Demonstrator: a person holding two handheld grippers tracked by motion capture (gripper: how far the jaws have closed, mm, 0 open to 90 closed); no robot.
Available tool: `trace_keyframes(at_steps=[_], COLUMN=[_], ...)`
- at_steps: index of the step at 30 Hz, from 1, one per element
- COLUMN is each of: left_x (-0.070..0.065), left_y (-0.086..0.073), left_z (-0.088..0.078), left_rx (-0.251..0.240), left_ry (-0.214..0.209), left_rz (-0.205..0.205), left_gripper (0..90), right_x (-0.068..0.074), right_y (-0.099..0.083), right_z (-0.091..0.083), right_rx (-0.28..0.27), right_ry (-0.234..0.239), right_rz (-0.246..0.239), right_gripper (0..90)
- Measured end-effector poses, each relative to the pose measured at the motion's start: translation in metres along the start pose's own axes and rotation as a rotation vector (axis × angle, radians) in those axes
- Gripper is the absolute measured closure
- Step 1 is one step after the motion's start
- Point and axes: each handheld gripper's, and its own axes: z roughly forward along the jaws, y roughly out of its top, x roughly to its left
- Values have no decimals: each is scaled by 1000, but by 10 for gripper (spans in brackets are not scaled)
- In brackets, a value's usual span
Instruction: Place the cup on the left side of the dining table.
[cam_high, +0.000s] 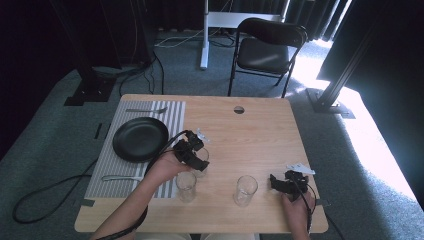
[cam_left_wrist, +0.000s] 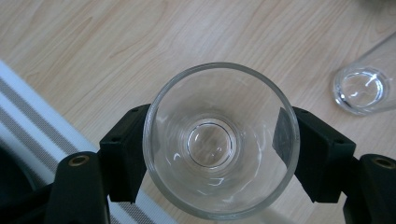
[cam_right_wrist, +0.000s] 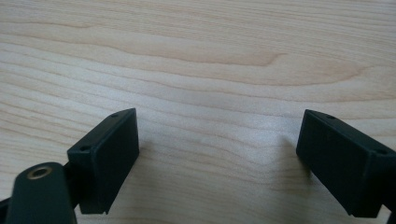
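Nearest to the person, two empty glasses stand on the desk (cam_high: 260, 130) by its near edge: one glass on the left (cam_high: 186, 186) and one glass in the middle (cam_high: 245, 190). They are a little apart. To the right of them the right gripper (cam_high: 276, 183) rests low on the wood with the hand (cam_high: 299, 202) behind it. Its jaws are spread wide with nothing between them, just bare wood. A bit farther in, the left gripper (cam_high: 200, 161) is grasping a third glass (cam_left_wrist: 220, 140). One jaw presses on each side of the glass, and the glass is upright and empty. It sits just past the left glass, close to the right edge of the striped mat (cam_high: 172, 112). I cannot tell if it is lifted or standing on the desk. The left arm reaches in from the near side, bent toward the middle. On the mat lies a black plate (cam_high: 140, 138), with a spoon (cam_high: 121, 177) near it and a fork (cam_high: 146, 110) far from us. It looks like the table is being set. The plate, spoon and fork seem done. The held glass is not yet let go, and two glasses wait.
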Motion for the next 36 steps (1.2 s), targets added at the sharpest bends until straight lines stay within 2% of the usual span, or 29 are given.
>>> trace_keyframes(at_steps=[2,8,13,17,24,36], left_x=[4,14,26,32,48,61], left_y=[-3,-13,-24,-29,-41,-56], left_z=[-1,-5,-13,-17,-24,-23], left_rx=[5,20,11,12,21,38], left_ry=[21,24,57,55,83,102], left_rz=[-3,-27,-59,-75,-107,-137], left_gripper=[293,293,293,293,293,293], right_x=[0,0,0,0,0,0], right_y=[0,0,0,0,0,0], right_z=[0,0,0,0,0,0], right_rx=[0,0,0,0,1,0], right_ry=[0,0,0,0,0,0], right_rz=[0,0,0,-1,1,0], right_gripper=[125,125,125,125,125,125])
